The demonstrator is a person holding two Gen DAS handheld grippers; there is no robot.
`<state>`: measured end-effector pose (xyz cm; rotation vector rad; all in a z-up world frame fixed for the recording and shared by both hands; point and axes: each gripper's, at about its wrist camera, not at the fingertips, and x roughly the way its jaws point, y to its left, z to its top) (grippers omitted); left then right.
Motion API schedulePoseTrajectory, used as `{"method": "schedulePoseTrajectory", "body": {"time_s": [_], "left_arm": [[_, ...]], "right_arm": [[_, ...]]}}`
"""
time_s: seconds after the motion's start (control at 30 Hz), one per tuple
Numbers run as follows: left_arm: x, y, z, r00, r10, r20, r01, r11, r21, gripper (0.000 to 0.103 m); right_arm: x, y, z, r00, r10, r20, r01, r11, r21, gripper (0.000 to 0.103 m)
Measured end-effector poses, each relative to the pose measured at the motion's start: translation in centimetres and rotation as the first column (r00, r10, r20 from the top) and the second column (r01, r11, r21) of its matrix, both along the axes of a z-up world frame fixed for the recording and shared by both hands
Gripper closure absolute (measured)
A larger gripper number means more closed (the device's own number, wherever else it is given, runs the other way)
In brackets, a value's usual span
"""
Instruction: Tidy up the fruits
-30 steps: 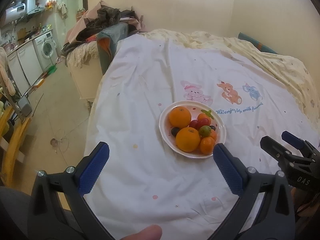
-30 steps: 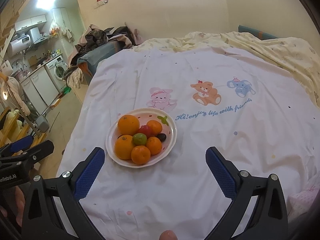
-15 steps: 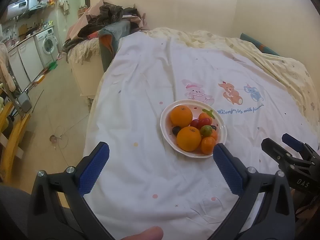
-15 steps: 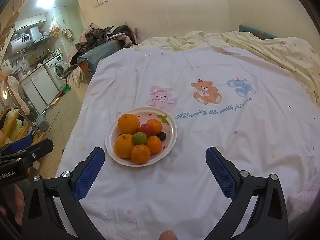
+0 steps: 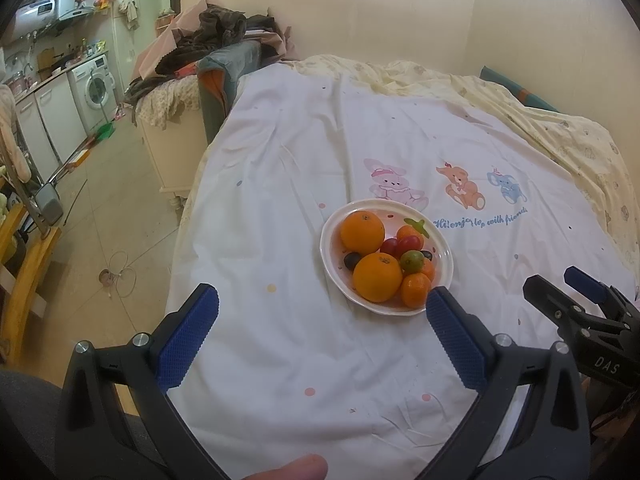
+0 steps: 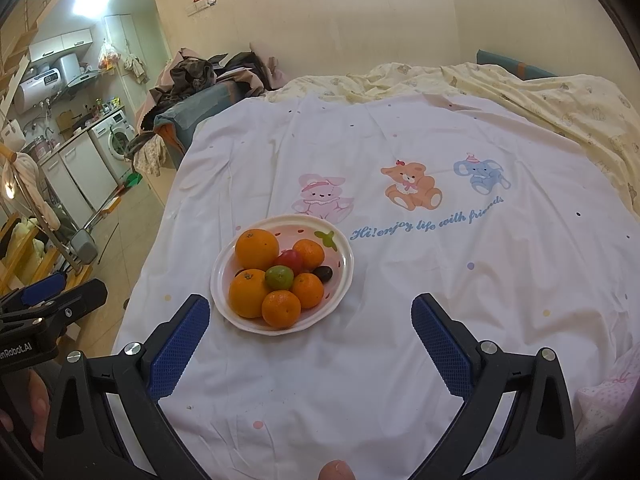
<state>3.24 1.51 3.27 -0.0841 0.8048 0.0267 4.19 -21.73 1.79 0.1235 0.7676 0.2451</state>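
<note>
White bedsheet [image 6: 400,320], round fruit plate [image 6: 340,248], no long axis

The left gripper [image 5: 318,332] hangs wide open above the bed [image 5: 280,208]; the plate [image 5: 329,240] of fruit sits at one o'clock, the right gripper [image 5: 568,292] at three.

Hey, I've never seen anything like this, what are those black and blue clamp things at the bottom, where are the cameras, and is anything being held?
No robot here: a person holds two hand grippers, each carrying a fisheye camera looking along its fingers. One picture comes from the left gripper, the other from the right gripper. Both are open and hold nothing. Ahead, on a white bedsheet printed with cartoon animals, sits a plate piled with two oranges, smaller tangerines, a green citrus, red tomatoes and dark grapes.
</note>
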Motion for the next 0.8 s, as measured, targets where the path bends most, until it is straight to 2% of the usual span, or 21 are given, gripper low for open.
{"method": "schedulePoseTrajectory", "body": {"time_s": [0.8], "left_arm": [[-0.17, -0.22, -0.25, 1.0, 0.002, -0.004, -0.002, 1.0, -0.008, 0.001]], "right_arm": [[0.03, -0.05, -0.02, 1.0, -0.001, -0.001, 0.001, 1.0, -0.003, 0.0]]}}
